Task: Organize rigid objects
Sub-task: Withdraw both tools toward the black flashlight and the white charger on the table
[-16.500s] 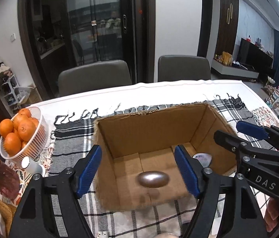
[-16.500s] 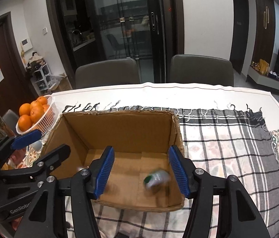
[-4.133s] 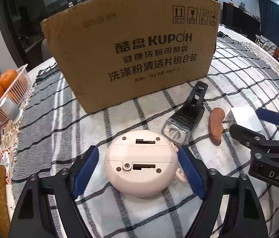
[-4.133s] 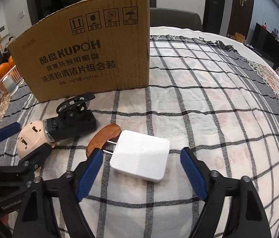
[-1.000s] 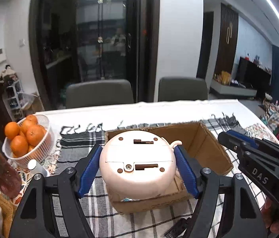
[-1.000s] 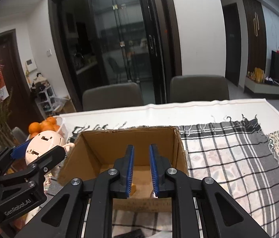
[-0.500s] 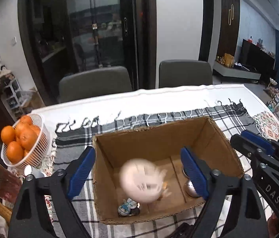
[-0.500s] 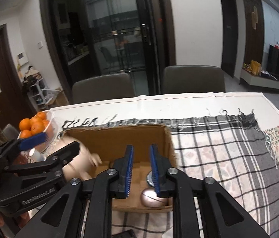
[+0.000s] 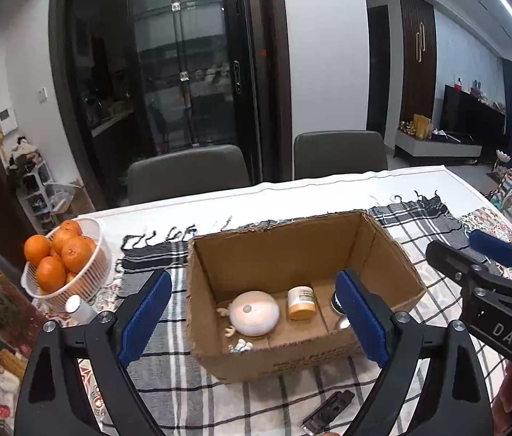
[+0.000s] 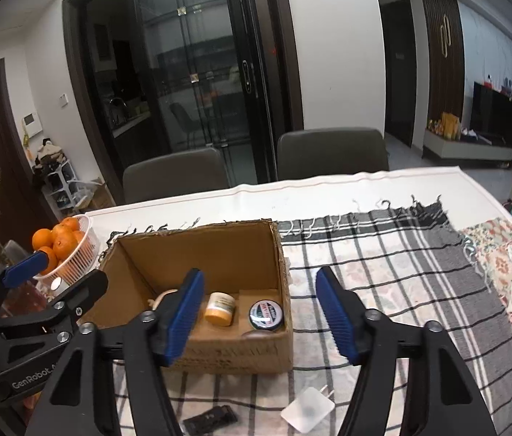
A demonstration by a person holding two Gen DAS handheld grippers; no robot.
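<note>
An open cardboard box (image 9: 383, 250) (image 10: 219, 250) stands on the checked cloth. Inside lie a round pink device (image 9: 254, 313), a small yellow jar (image 9: 301, 302) (image 10: 220, 308), a dark round tin (image 10: 266, 314) and a small figurine (image 9: 240, 346). My left gripper (image 9: 254, 321) is open and empty above the box's near side. My right gripper (image 10: 257, 321) is open and empty above the box's right front corner. On the cloth in front of the box lie a black bike light (image 9: 328, 412) (image 10: 210, 418) and a white charger plug (image 10: 307, 407).
A white basket of oranges (image 9: 65, 261) (image 10: 65, 245) stands at the left with a small white bottle (image 9: 77, 307) beside it. Two grey chairs (image 9: 186, 172) stand behind the table. Patterned cloth (image 10: 506, 254) covers the right side.
My left gripper opened and dropped the pink device into the box, where it now rests. My right gripper went from shut to open. Both grippers drew back a little.
</note>
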